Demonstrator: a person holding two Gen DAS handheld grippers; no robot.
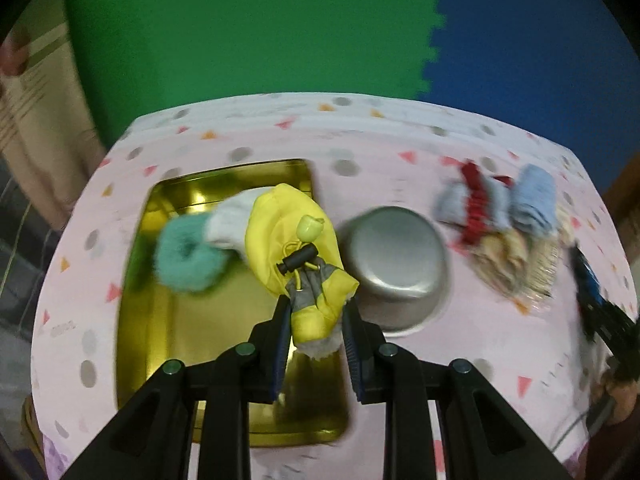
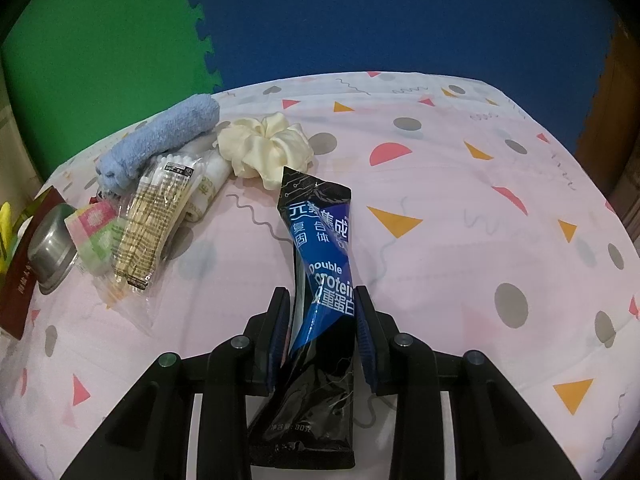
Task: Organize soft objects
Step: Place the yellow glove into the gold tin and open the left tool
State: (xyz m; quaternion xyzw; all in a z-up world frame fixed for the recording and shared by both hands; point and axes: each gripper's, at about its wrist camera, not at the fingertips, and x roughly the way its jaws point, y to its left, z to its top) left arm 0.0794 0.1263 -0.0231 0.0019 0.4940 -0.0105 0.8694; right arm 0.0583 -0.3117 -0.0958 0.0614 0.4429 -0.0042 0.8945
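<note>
Fingers flanking yellow pouch

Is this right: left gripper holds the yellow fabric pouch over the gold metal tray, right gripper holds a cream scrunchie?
Not quite. In the right wrist view the right gripper holds a blue-and-black protein sachet; the cream scrunchie lies on the cloth. The rest stands.

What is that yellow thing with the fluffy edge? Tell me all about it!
The yellow thing looks like a tiny puffy jacket or mitten of shiny fabric. It has white fluffy trim, a grey patch, a yellow elastic cord, a black toggle and a pale yellow bead. The left hand-held gripper pinches its lower end, holding it over the gold tray, beside the upturned steel bowl. A teal scrunchie shows behind it.
</note>
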